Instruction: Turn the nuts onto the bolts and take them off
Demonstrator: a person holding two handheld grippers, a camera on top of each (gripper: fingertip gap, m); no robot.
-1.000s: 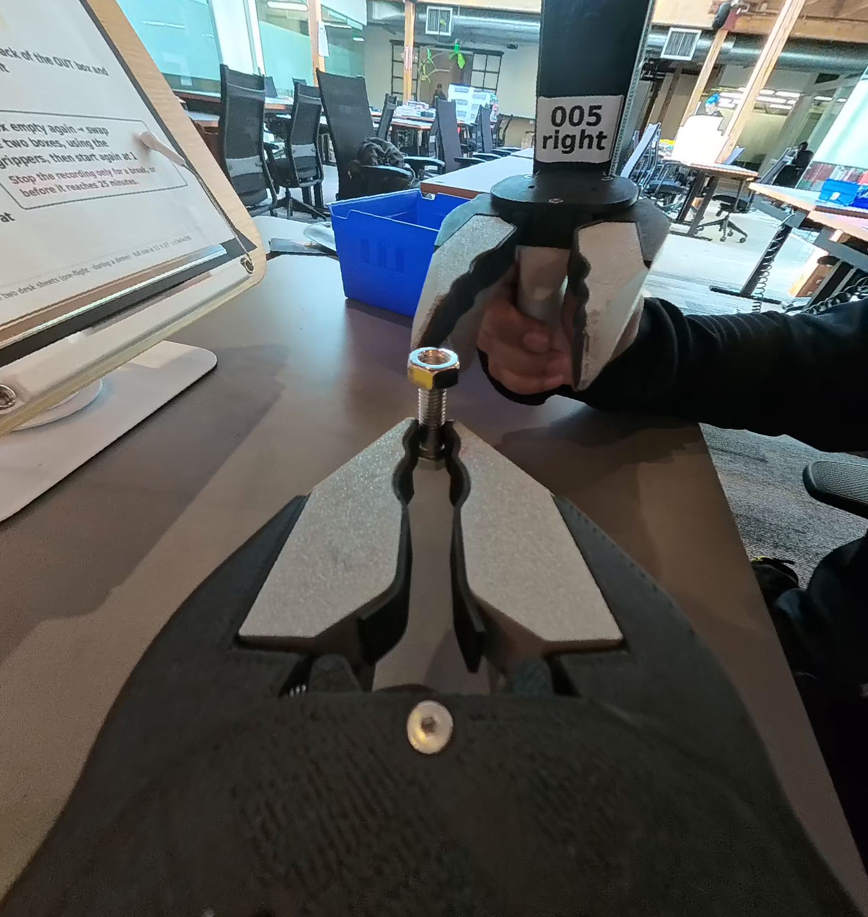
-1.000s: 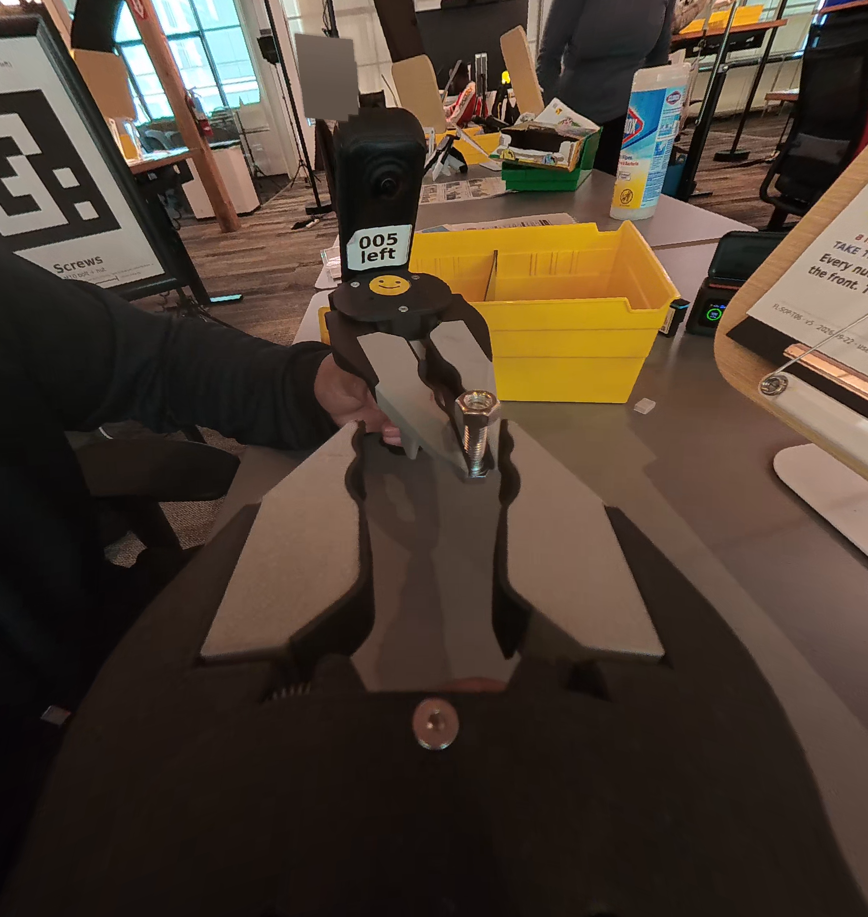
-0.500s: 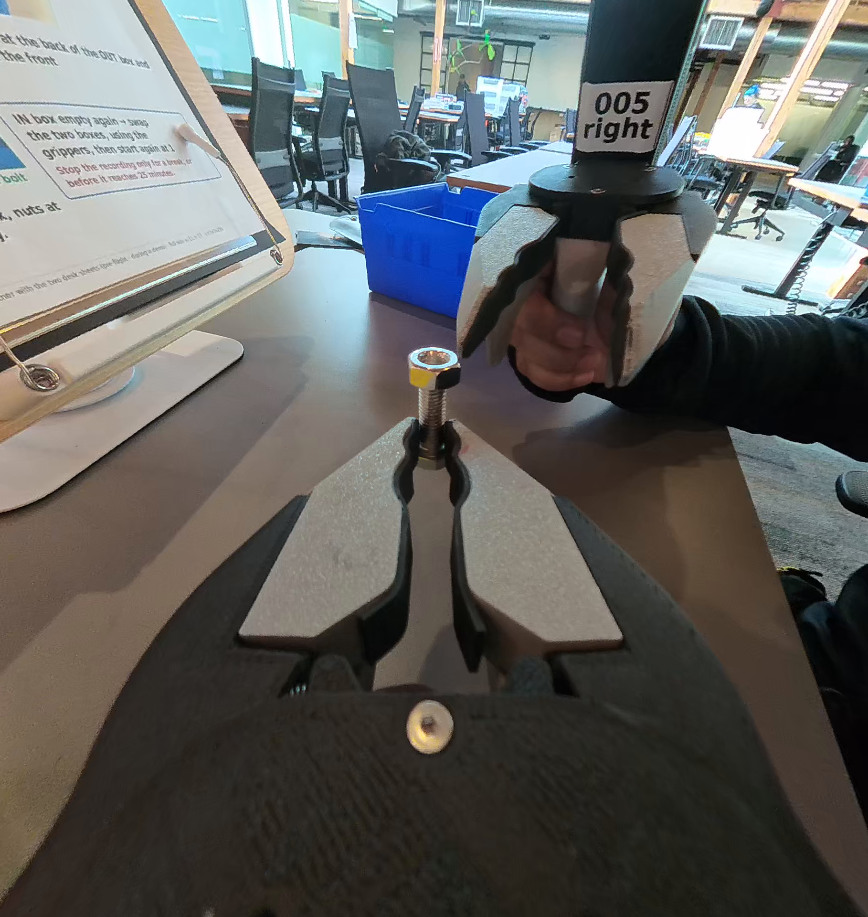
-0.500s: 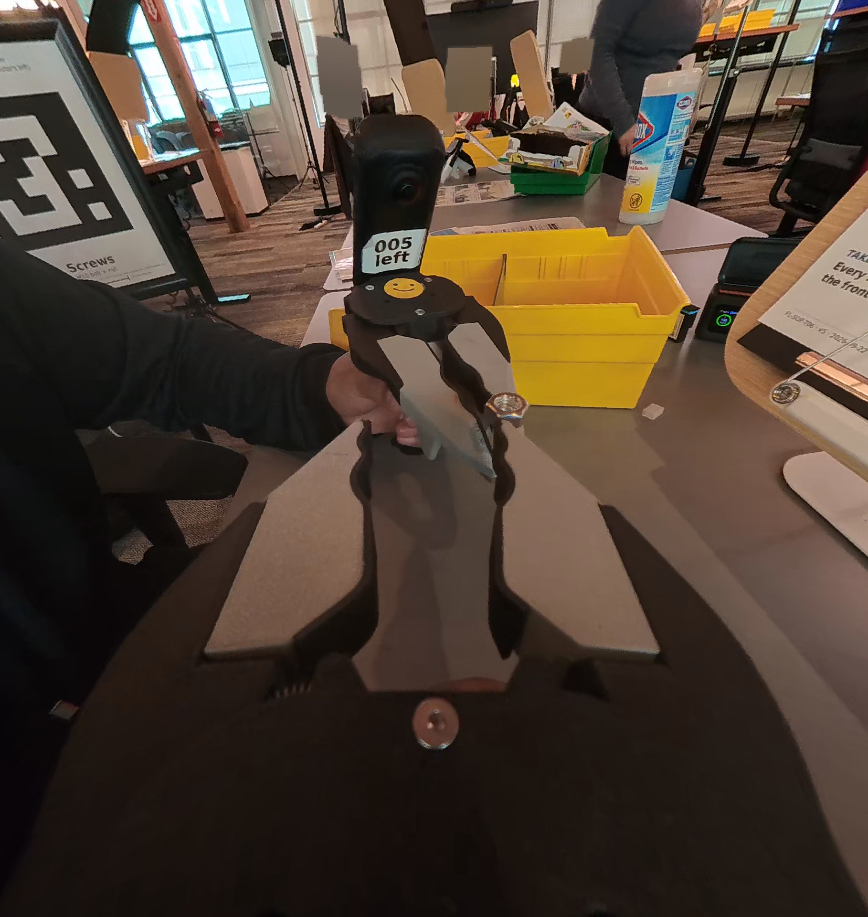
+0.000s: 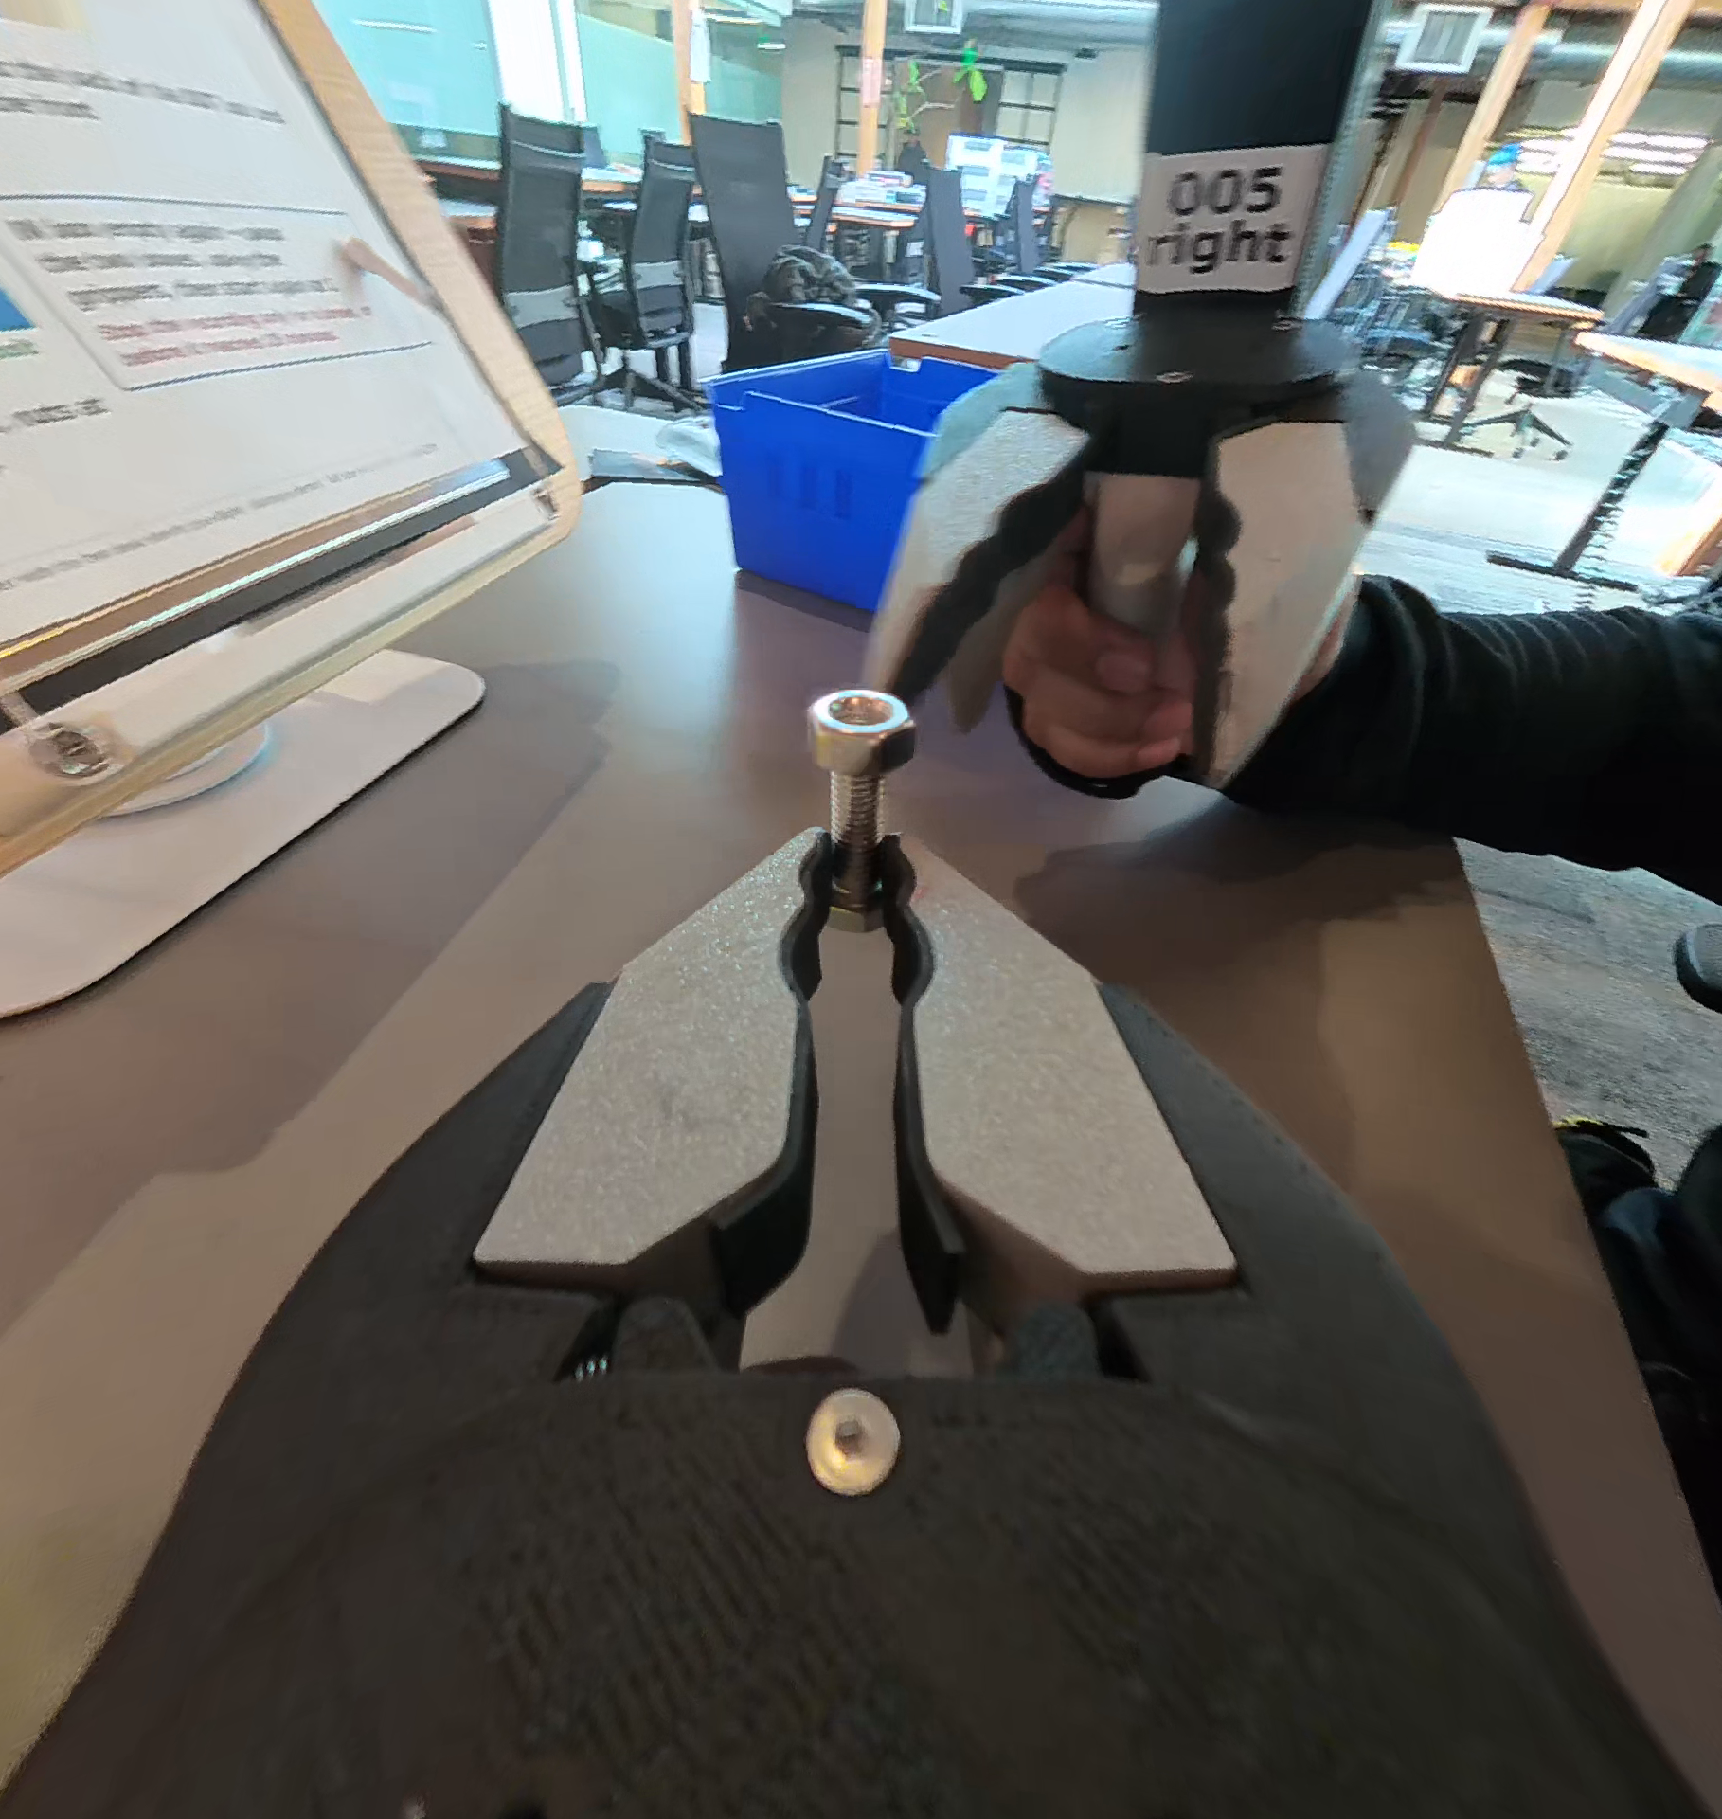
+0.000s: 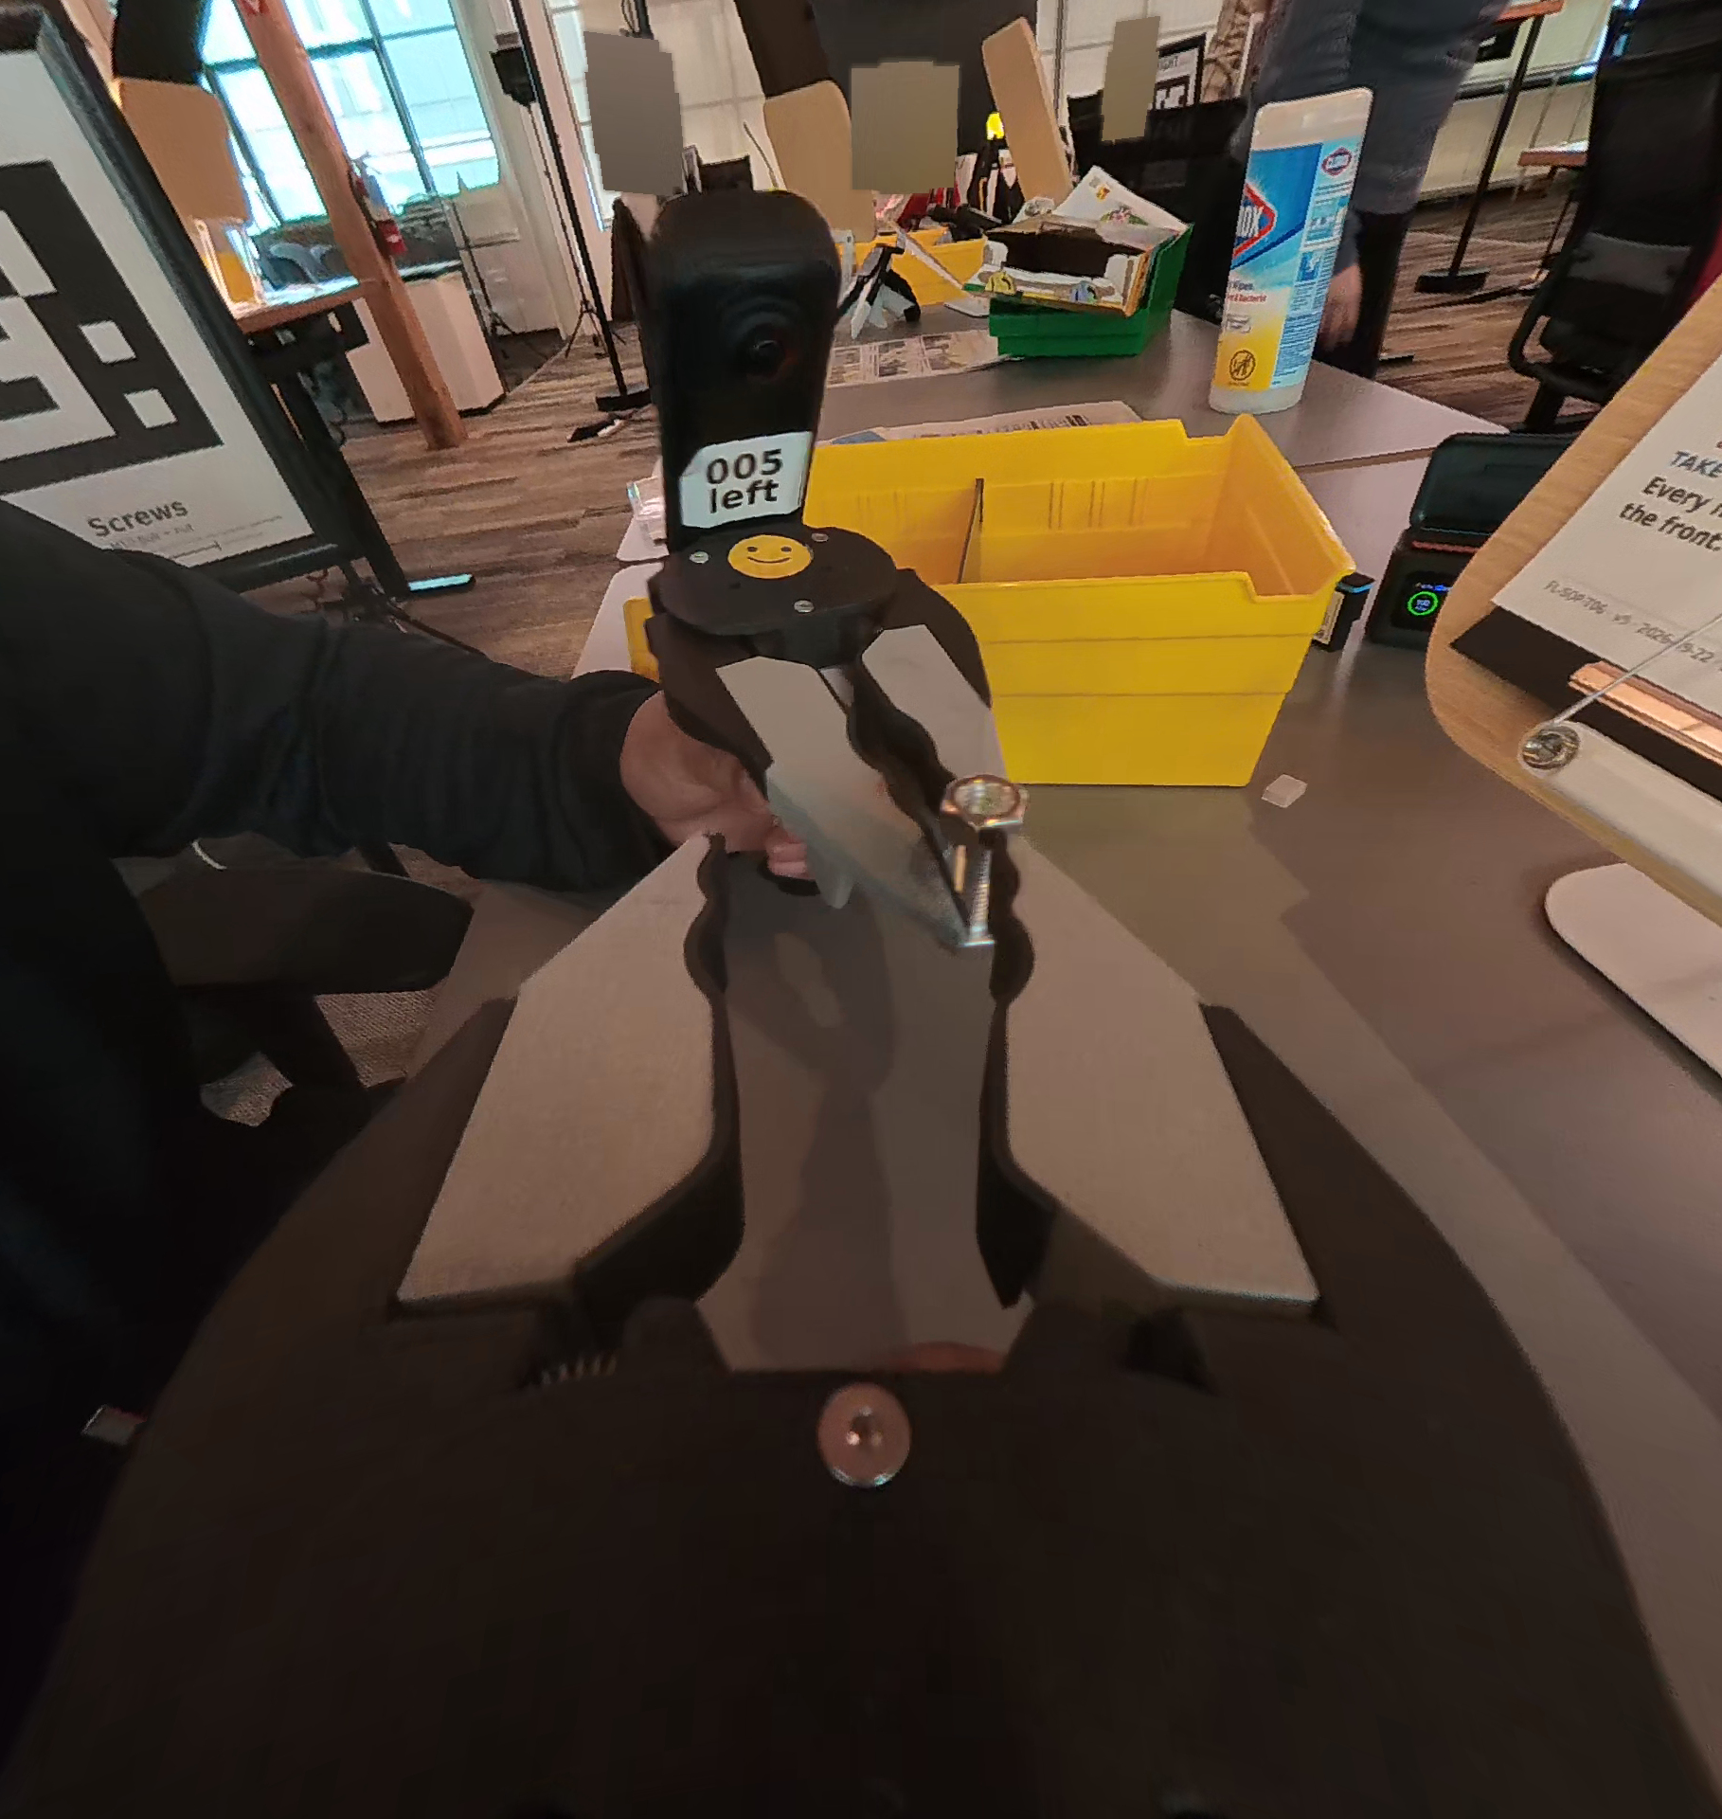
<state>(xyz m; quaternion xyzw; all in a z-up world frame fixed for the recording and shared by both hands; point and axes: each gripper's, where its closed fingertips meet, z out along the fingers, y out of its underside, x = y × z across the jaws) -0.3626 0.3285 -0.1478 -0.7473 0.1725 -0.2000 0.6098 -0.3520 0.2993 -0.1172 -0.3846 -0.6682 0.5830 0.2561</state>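
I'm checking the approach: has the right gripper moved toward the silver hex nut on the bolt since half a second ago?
Yes. In the left wrist view the open right gripper now has a fingertip beside the silver hex nut, hiding more of the blue plastic bin.

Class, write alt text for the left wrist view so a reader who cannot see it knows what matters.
The left gripper is shut on an upright bolt with a nut at its top end. The right gripper, open and empty, hangs just beyond it over a dark table, with a blue bin behind.
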